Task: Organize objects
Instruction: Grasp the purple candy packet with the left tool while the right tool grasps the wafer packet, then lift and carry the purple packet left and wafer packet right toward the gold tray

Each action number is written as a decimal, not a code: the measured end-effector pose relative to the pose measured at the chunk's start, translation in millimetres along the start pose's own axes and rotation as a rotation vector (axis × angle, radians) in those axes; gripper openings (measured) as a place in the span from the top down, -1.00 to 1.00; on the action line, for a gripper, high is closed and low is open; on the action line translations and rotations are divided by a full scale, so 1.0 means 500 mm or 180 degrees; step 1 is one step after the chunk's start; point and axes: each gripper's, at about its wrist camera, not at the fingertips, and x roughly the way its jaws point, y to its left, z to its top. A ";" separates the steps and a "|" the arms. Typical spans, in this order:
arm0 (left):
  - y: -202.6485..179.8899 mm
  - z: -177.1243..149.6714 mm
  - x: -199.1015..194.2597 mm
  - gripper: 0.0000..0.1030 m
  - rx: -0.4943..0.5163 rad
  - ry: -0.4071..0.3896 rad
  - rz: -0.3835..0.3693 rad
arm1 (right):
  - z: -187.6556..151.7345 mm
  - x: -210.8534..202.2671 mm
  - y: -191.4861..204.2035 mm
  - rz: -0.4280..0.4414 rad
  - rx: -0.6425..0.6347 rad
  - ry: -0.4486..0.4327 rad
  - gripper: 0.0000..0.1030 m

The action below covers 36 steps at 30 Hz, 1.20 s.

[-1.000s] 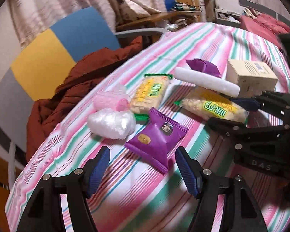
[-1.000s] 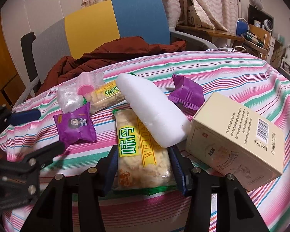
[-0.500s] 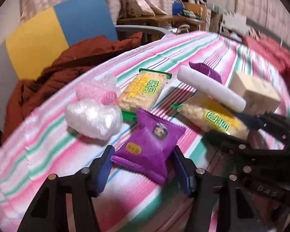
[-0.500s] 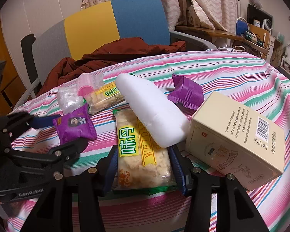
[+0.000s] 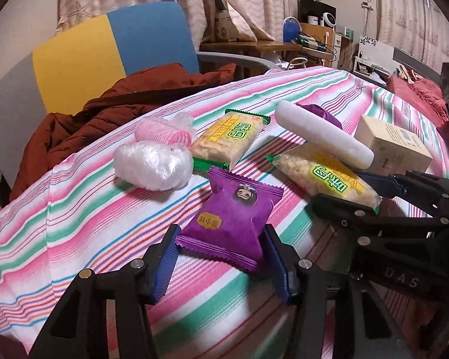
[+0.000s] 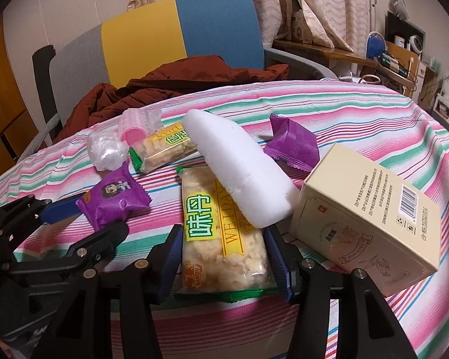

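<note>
Your left gripper [image 5: 221, 257], jaws just closing, is clasping the purple packet [image 5: 230, 218]; your right gripper [image 6: 224, 254] is grasping the cracker pack [image 6: 221, 233] near the table's near edge [image 6: 239, 314].

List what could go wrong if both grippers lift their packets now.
1. The white foam roll lies across the rice-cracker packet in the right gripper; lifting may roll it into the beige box.
2. The left gripper pinches only the purple snack packet's near end; it may slip.
</note>
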 end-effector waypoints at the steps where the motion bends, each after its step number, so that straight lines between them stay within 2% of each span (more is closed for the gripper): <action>1: 0.000 -0.001 -0.001 -0.08 -0.0011 0.0001 -0.0001 | 0.000 0.000 -0.001 0.0001 0.0002 -0.0002 -0.07; 8: 0.011 0.012 0.009 -0.18 -0.0113 0.0077 -0.0091 | -0.001 0.000 0.000 0.0006 0.0014 -0.0012 -0.06; 14: 0.015 0.011 0.014 -0.19 -0.0123 0.0058 -0.0133 | -0.002 -0.001 0.000 -0.0012 0.0003 -0.0020 -0.06; 17: 0.005 0.005 0.007 -0.07 -0.0054 0.0013 -0.0036 | -0.002 -0.001 0.004 -0.0060 -0.0024 -0.0028 -0.02; 27: -0.013 -0.040 -0.049 -0.05 -0.0138 -0.0118 0.0238 | -0.002 -0.011 0.001 -0.0053 0.0000 -0.0077 0.05; 30: -0.029 -0.057 -0.079 -0.05 -0.0132 -0.0229 0.0292 | -0.007 -0.019 0.005 0.0001 0.0030 -0.0079 0.05; 33: -0.022 -0.075 -0.106 -0.05 -0.0280 -0.0310 0.0264 | -0.019 -0.033 0.012 0.0085 0.0047 -0.0099 0.05; 36: 0.013 -0.097 -0.130 -0.05 -0.0614 -0.0353 0.0246 | -0.031 -0.047 0.016 0.0105 0.0087 -0.0122 0.05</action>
